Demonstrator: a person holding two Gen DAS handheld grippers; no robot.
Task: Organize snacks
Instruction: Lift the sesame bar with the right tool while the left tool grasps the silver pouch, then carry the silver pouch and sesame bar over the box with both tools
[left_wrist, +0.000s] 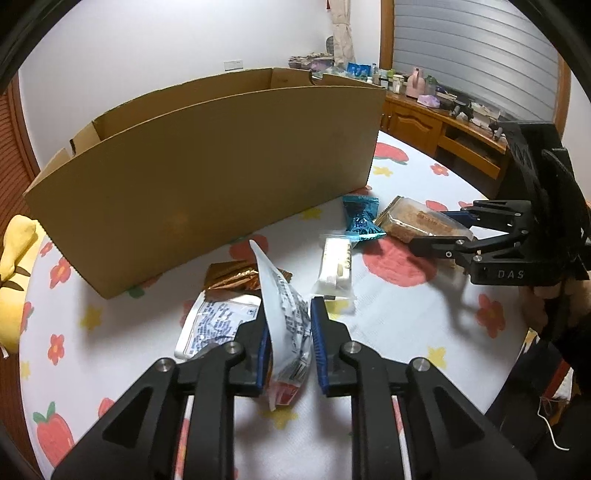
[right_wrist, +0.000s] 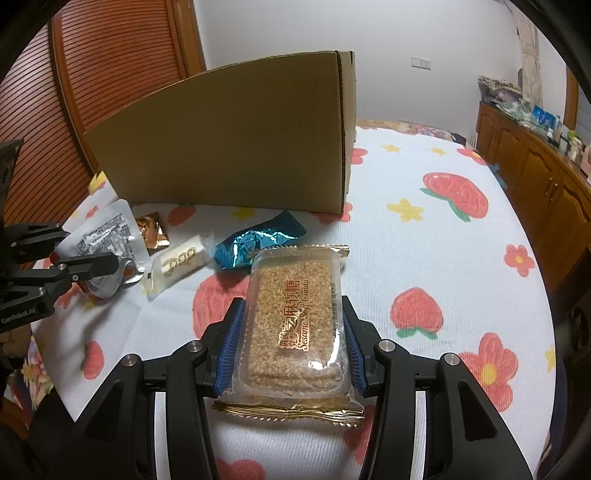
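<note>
The right gripper (right_wrist: 293, 343) is clamped across the width of the sesame candy packet (right_wrist: 295, 317), its blue pads (right_wrist: 231, 347) pressing the clear wrapper on both long sides, so the packet lies flat between the fingers with its gold crimped end nearest the camera and its far end reaching out past the fingertips. The left gripper (left_wrist: 290, 332) grasps a white printed pouch (left_wrist: 286, 314), which stands on edge between its blue pads (left_wrist: 319, 339) and rises above the fingertips, its red bottom corner hanging below them; the left pad lies against the pouch, while whether the right pad presses it is hard to tell. Just beyond the left gripper's left finger a second white printed pouch (left_wrist: 218, 325) lies flat on the strawberry-and-flower tablecloth (left_wrist: 424, 332), and past that a copper foil wrapper (left_wrist: 232, 275). Just ahead of the left gripper's right finger lies a clear-wrapped white bar (left_wrist: 336, 264), and farther on, toward the right gripper (left_wrist: 439, 232), a blue foil candy (left_wrist: 362, 221) beside the held sesame packet (left_wrist: 421, 221). Beyond all the snacks stands the open cardboard box (left_wrist: 207, 177), its long wall facing both grippers and well apart from each. A wooden cabinet (left_wrist: 417, 122) crowded with small items runs along the wall behind.
</note>
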